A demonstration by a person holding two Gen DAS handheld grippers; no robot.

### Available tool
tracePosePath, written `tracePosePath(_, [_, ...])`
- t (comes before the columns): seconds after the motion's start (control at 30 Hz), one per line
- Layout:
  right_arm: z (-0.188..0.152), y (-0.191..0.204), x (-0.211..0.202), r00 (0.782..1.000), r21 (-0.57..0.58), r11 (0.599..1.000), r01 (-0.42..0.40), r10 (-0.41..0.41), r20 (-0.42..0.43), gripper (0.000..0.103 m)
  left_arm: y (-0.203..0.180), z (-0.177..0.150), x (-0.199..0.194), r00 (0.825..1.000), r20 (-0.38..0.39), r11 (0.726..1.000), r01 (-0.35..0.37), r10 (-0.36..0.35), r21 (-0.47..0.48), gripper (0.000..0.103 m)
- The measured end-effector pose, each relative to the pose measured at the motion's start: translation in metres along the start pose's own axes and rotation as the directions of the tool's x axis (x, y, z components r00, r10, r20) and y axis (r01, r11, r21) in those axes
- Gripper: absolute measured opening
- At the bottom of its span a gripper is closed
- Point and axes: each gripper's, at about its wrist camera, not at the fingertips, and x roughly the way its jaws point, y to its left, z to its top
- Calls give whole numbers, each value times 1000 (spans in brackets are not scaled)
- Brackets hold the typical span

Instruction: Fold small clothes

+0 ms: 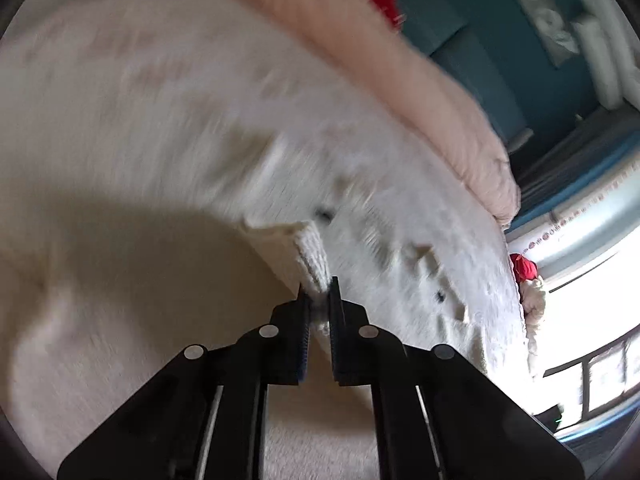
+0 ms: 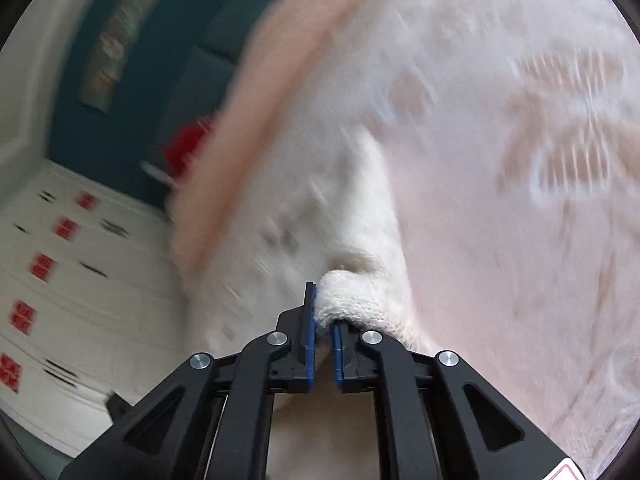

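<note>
the left gripper (image 1: 319, 294) is clenched on a ribbed edge of the cream knit garment (image 1: 308, 248), the cloth pinched between its two fingers and hanging free just above the pale patterned bedspread (image 1: 120, 100). across the garment, the right gripper (image 2: 325, 312) is likewise clamped on a bunched, rolled knit edge (image 2: 352, 296), which spills over the top of its right finger. the garment lies slung between the two tools, over the bedspread and on the near side of the pink blanket (image 1: 420, 80) that runs along the bedspread's far edge. both views are smeared by motion, so fine detail of the weave and of any pattern on the garment cannot be told.

the step in hand looks like carrying two gripped corners over to make a fold. to do it well, both grips should hold firm and travel level, with the edge between them taut enough to stay straight but not stretched. the right grip looks bulky and could slip, so a slow lay-down onto the bedspread seems wise before either tool lets go.
</note>
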Motion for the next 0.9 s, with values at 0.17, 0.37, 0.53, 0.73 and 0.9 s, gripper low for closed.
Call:
tracePosePath(0.17, [-15,-33,6,969,-120,969,217,-229,-89,5,22,-17,37,989,-98,993,-105,109,49,7])
tracePosePath(0.37, [-24,5,-39,958,-223,934,279,-286,4,13,45,-40,35,1000,-19,999,-18,19,28,10])
tracePosePath(0.53, [-42,56,-62,924,-418,824,382,-340,174,17,45,-48,37,1000,24,999,8,-10,48,11])
tracePosePath(0.73, [-62,25,27,867,-503,728,466,-488,96,29,61,-47,22,998,38,999,42,-43,24,12])
tracePosePath(0.9, [-73,34,20,847,-542,668,511,-499,183,32,86,-46,-27,995,99,998,36,-31,-51,35])
